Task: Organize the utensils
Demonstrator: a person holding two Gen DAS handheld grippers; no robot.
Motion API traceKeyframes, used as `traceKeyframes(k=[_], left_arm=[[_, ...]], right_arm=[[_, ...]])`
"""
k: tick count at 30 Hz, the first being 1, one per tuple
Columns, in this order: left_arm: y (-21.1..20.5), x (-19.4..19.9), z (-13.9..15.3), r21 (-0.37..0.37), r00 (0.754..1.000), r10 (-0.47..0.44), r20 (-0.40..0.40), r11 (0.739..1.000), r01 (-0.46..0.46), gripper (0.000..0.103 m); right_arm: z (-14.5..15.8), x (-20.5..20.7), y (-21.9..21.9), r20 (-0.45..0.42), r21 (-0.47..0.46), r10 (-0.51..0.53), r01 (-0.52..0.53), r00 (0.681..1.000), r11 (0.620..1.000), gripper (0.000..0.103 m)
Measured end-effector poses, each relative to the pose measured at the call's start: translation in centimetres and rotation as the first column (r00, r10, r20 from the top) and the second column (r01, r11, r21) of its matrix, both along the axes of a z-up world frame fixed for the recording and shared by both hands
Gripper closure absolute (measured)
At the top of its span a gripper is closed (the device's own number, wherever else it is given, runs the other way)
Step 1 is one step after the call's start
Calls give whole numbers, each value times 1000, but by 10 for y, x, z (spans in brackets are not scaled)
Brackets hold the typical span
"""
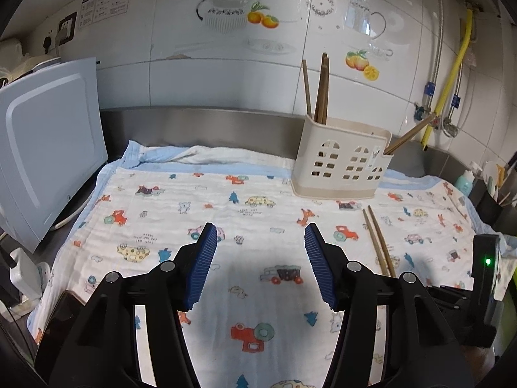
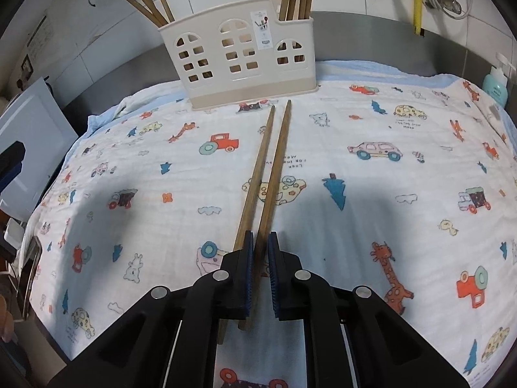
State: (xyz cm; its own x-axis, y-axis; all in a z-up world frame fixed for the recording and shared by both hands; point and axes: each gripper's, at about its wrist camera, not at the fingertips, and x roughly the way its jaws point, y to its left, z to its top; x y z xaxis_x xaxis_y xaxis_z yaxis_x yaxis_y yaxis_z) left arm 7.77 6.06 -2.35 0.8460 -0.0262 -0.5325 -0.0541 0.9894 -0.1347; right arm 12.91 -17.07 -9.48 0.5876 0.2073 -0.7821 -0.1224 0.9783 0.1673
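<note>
Chopsticks, two brown wooden ones, lie side by side at centre frame on the printed cloth; my right gripper has nearly closed around the right-hand one. My left gripper is spread wide, holding nothing. Cream holder, upper centre, holds more.

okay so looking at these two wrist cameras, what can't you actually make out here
- Right wrist view: whether the right claw grips both chopsticks or just one; its fingers cover the contact.
- Right wrist view: tops of the chopsticks in the holder, cut off by the top edge.
- Left wrist view: near ends of the loose chopsticks, behind the left claw.
- Holder's label: too small.
</note>
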Motion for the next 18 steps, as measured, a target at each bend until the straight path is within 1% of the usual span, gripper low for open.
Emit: traceKeyframes(k=[7, 9, 12, 18], left_arm=[[1, 3, -13, -13, 999, 7, -39, 1000, -8, 46], [0, 3, -15, -21, 999, 4, -47, 1000, -5, 46], [-6, 2, -16, -8, 999, -10, -51, 1000, 9, 46], [-28, -1, -25, -11, 995, -63, -83, 998, 62, 46]], right_arm=[[-3, 2, 8, 17, -54, -2, 3, 1000, 999, 95], [-3, 1, 7, 23, -52, -11, 12, 1000, 999, 95], [-2, -1, 3, 30, -34, -21, 22, 999, 999, 96], [6, -8, -10, 59, -21, -18, 20, 998, 1000, 96]])
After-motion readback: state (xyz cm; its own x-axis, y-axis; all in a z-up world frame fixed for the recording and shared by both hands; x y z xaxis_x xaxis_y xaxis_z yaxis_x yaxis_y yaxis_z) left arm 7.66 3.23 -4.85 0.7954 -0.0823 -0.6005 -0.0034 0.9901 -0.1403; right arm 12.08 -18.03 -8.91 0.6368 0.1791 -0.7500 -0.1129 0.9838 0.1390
